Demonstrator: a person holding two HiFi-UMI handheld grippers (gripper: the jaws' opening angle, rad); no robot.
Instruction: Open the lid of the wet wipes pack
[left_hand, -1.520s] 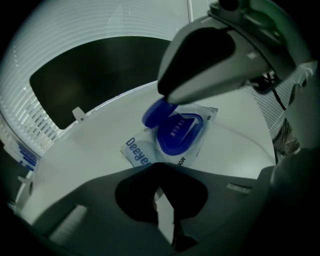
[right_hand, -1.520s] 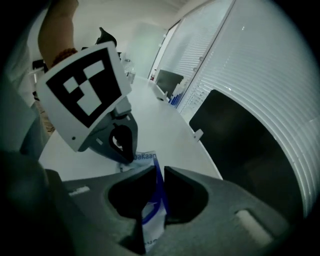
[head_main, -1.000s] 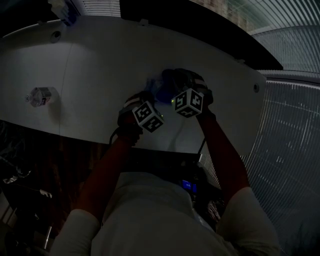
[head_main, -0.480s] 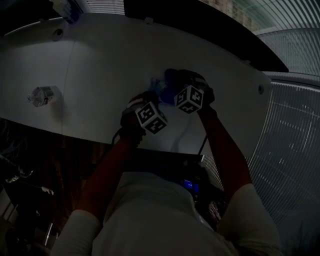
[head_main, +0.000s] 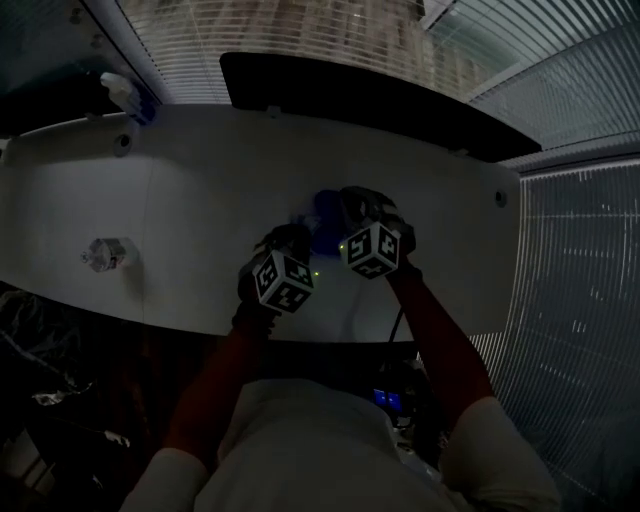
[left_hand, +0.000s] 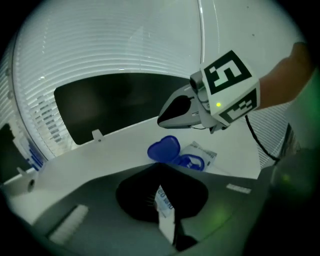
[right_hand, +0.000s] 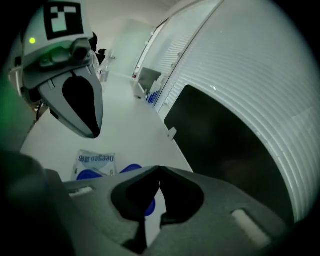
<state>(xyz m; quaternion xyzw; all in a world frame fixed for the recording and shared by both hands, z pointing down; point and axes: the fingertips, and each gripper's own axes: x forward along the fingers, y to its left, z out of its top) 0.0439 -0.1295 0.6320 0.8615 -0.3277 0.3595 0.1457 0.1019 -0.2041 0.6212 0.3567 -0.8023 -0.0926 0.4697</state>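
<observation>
The wet wipes pack (left_hand: 198, 156) lies flat on the white table (head_main: 200, 200), its blue lid (left_hand: 164, 149) standing open beside the blue opening ring. In the head view the pack (head_main: 322, 213) is dim, just beyond both marker cubes. My left gripper (left_hand: 159, 169) hovers above and short of it, jaws together; a white printed strip (left_hand: 164, 202) shows in the slit, and I cannot tell what it is. My right gripper (right_hand: 159, 169) has just been closing and is shut on nothing. It hangs over the pack (right_hand: 96, 161) and lid (right_hand: 131, 170), opposite the left fingers (right_hand: 82, 107).
A small clear bottle (head_main: 105, 254) lies at the table's left. A dark panel (head_main: 370, 100) runs along the far edge, with window blinds behind. White and blue items (head_main: 125, 95) stand at the back left corner. The near table edge is just under my hands.
Both grippers have lifted off the pack and drawn slightly towards the near edge. The head view has tilted, so more of the blinds shows.
</observation>
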